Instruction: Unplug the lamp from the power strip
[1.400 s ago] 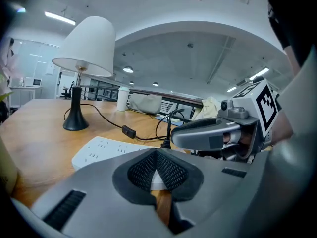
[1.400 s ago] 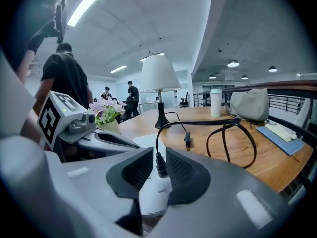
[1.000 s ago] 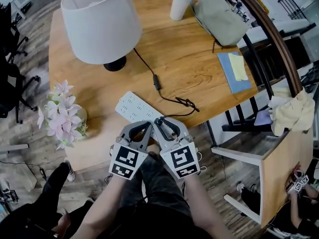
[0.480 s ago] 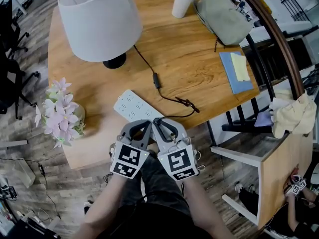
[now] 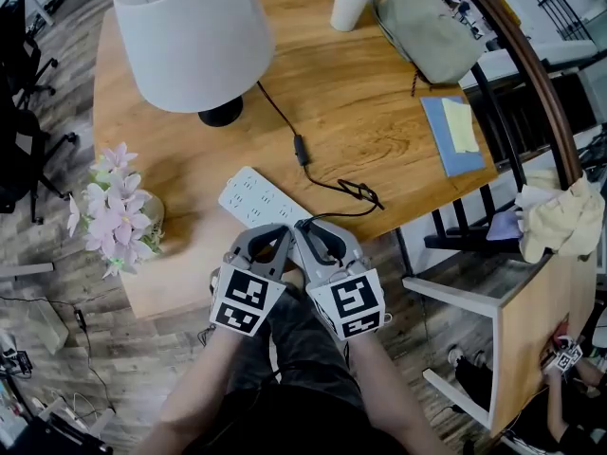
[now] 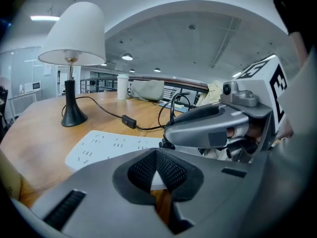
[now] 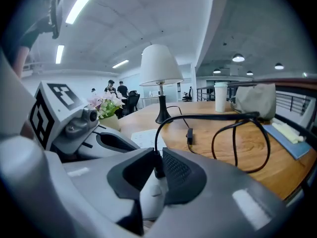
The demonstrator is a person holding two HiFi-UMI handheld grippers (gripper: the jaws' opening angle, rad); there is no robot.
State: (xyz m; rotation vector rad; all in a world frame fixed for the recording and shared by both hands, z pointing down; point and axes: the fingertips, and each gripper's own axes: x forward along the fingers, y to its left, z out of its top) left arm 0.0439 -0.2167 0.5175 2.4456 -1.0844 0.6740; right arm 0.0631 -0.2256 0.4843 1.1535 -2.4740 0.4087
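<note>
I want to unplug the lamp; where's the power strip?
In the head view, the power strip lies at the table's near edge, right of the flowers.

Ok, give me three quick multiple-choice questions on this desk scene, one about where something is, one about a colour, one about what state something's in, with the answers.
1. Where do the pink flowers stand?
A) left of the power strip
B) on the chair
C) on the floor
2. What colour is the lamp cord?
A) white
B) black
C) red
3. How do the right gripper jaws stand?
A) wide apart and empty
B) shut on nothing
C) closed on the plug
Answers: A, the head view shows them at the strip's left; B, it runs dark across the wood; C, the right gripper view shows the pads against the black plug.
</note>
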